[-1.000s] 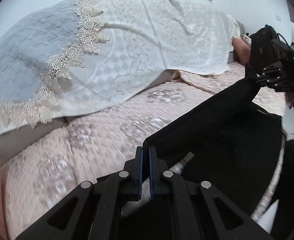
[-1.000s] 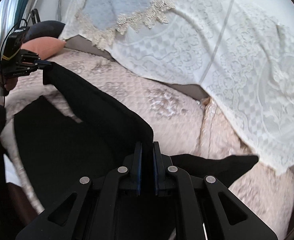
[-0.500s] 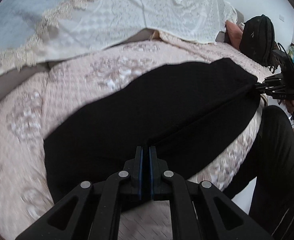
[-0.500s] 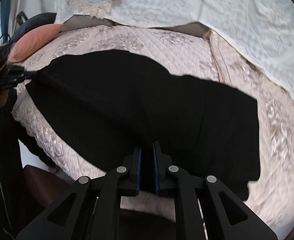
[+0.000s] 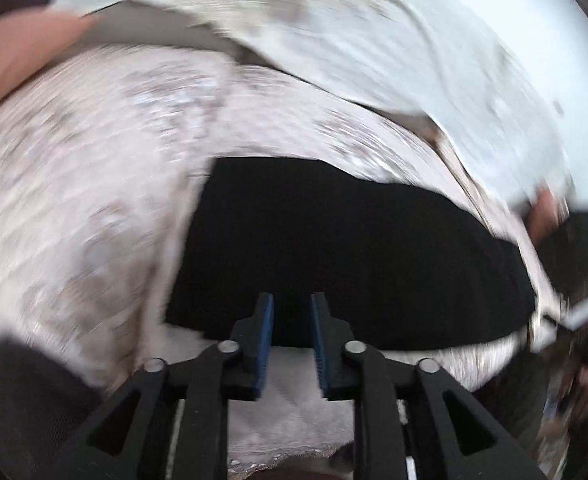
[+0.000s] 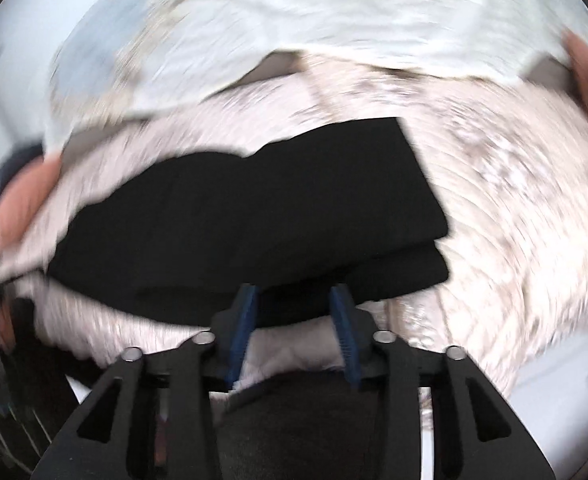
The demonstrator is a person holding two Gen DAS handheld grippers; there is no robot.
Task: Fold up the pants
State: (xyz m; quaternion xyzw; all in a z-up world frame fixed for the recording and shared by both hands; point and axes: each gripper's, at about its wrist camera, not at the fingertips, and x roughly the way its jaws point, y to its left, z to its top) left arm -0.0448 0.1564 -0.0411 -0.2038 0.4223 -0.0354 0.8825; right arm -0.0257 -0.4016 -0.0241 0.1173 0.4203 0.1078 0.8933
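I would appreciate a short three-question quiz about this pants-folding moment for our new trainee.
1. True or false: the black pants lie on the pink quilted cover.
2. Multiple choice: in the right wrist view, the right end of the pants shows A) one flat layer, B) two stacked layers, C) a rolled bundle.
3. Fill in: the pads of the left gripper and the right gripper are coloured ____.

Key
1. True.
2. B: an upper layer lies over a lower one.
3. Blue. Both grippers' jaws are opening, and neither clamps the cloth.
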